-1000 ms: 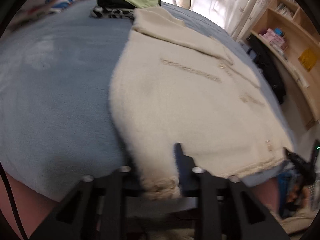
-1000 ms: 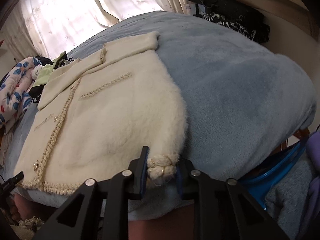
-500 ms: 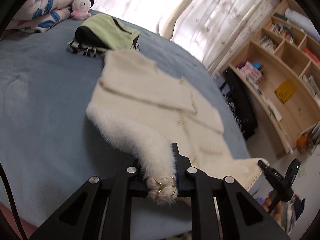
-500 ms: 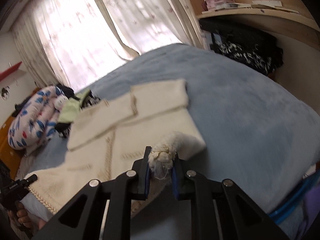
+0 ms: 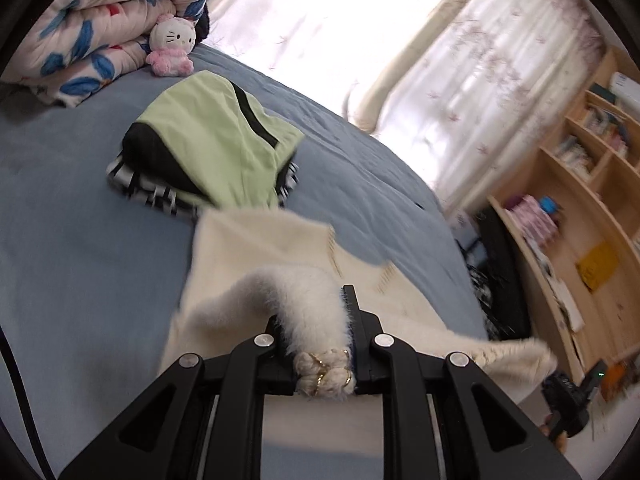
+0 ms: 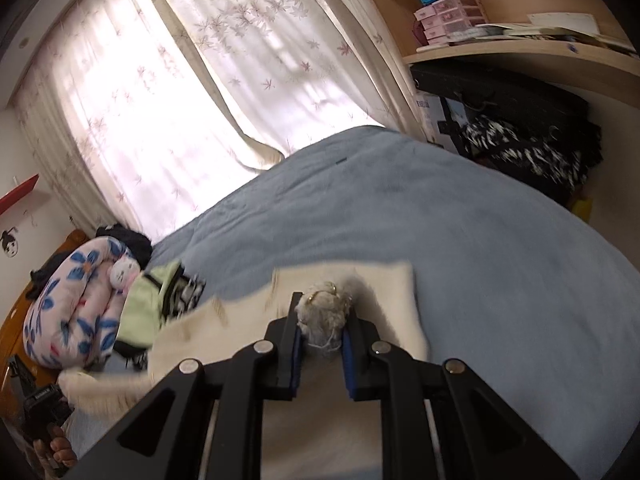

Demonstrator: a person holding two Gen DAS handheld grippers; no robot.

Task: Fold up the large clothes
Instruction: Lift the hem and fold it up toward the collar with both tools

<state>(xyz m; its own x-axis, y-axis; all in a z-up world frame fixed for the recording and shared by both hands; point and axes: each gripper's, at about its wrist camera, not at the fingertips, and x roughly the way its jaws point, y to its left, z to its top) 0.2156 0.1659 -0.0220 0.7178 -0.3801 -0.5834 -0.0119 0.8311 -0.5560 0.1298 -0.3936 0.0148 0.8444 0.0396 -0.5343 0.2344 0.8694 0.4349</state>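
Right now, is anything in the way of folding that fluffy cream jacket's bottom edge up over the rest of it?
Nothing visible. Both grippers, left and right, grip hem corners of the jacket. The nearest obstacle, the green garment stack, lies just past its far edge.

Bedroom with a wide blue bedspread [image 6: 460, 240], plush and slightly rumpled. Behind it, sheer leaf-printed curtains [image 6: 168, 92] glowing with strong daylight. Along one side, pale wooden shelving [image 5: 580, 216] loaded with books, pink drawer boxes [image 6: 450, 20] and papers. On a lower shelf, dark bags [image 6: 516, 128]. By the headboard, a rolled floral quilt [image 5: 96, 28] and a pink plush cat [image 5: 172, 46]
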